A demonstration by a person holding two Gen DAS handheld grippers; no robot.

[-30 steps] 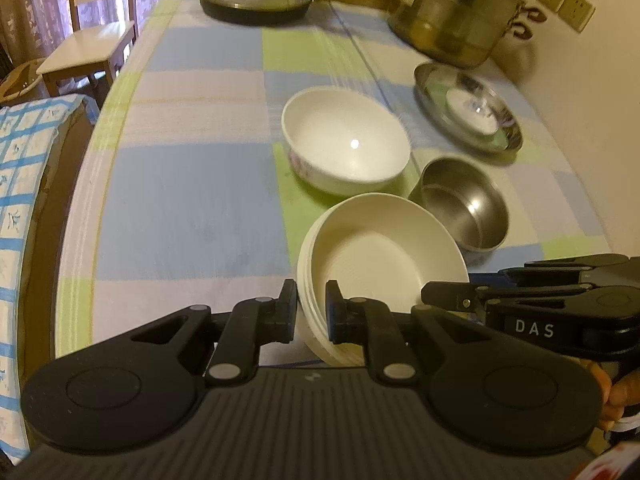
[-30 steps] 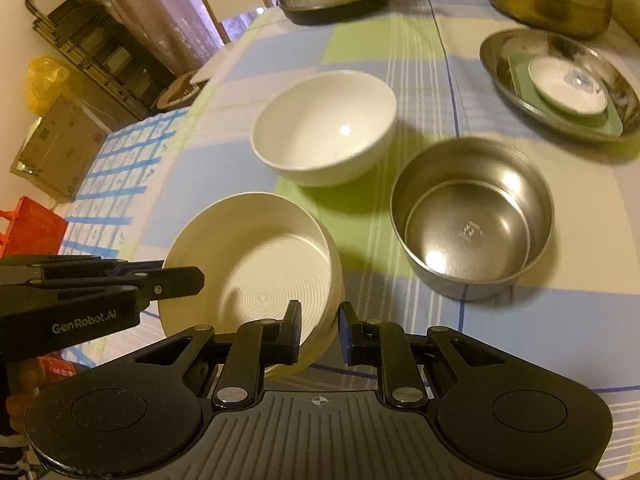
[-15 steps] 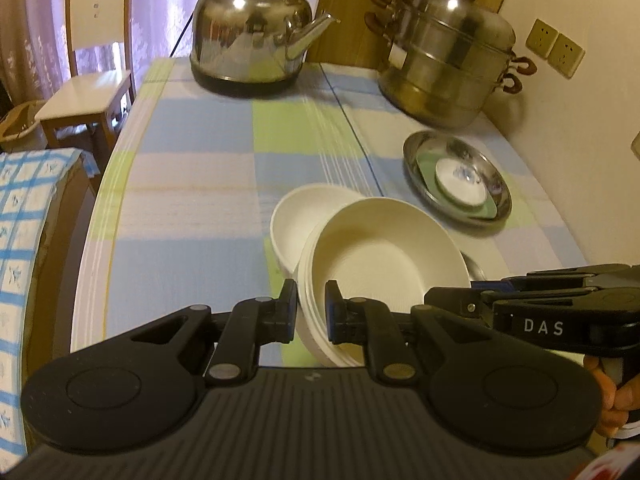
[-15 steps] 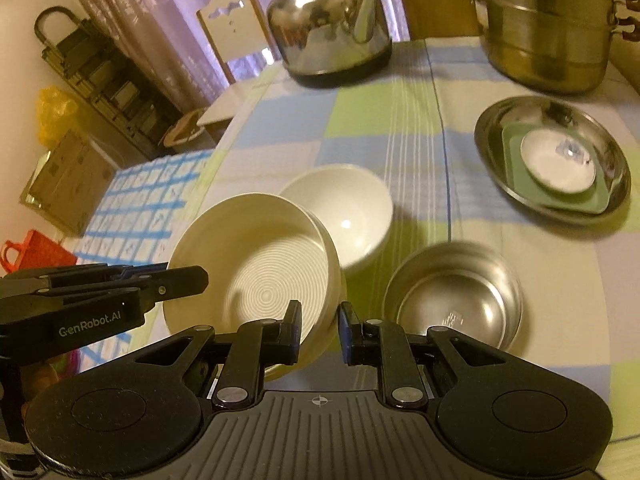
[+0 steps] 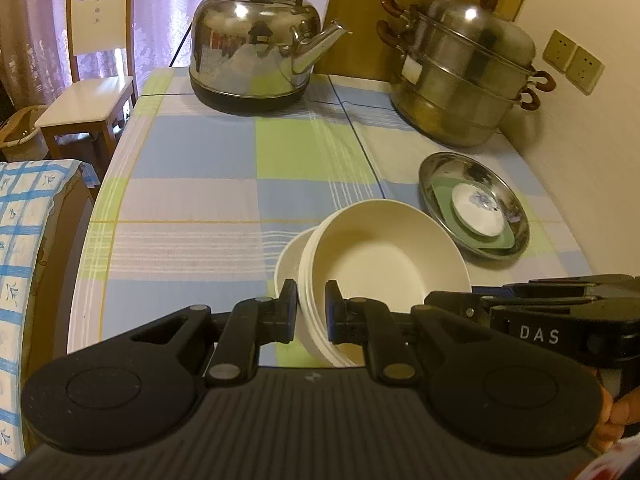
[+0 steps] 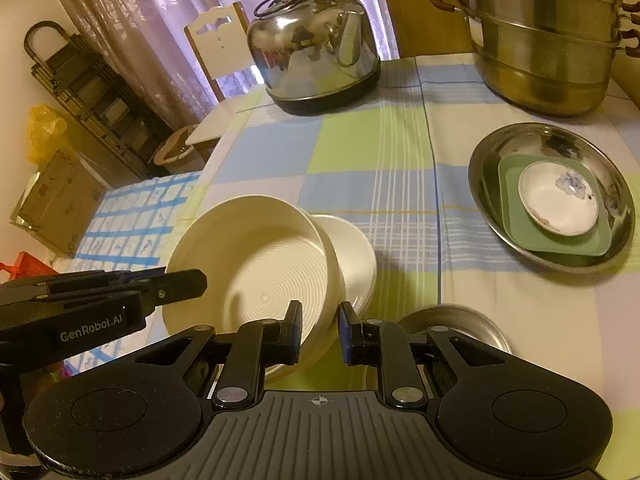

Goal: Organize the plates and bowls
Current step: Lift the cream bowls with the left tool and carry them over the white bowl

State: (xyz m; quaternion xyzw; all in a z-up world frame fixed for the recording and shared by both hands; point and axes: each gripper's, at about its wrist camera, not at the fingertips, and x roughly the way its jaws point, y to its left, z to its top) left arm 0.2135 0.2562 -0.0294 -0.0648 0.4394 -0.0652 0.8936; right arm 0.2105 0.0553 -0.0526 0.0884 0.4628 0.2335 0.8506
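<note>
A cream ribbed bowl stack (image 5: pixel 384 264) (image 6: pixel 260 272) is held in the air by both grippers. My left gripper (image 5: pixel 311 312) is shut on its near-left rim. My right gripper (image 6: pixel 319 332) is shut on its near-right rim. Below and just behind it a white bowl (image 5: pixel 290 264) (image 6: pixel 356 256) stands on the checked tablecloth (image 5: pixel 192 196). A steel bowl (image 6: pixel 456 324) sits below the right gripper, partly hidden. A steel plate (image 5: pixel 474 204) (image 6: pixel 552 196) at the right holds a green dish and a small white flowered dish.
A steel kettle (image 5: pixel 256 48) (image 6: pixel 316 52) stands at the table's far middle, a steel steamer pot (image 5: pixel 460 72) (image 6: pixel 548 36) at the far right by the wall. A white chair (image 5: pixel 92 76) stands beyond the table's left corner. A blue checked cloth (image 5: pixel 24 240) lies left.
Both grippers have lifted the cream bowl stack off the table and carried it up over the white bowl. The views have risen, so kettle and steamer now show fully.
</note>
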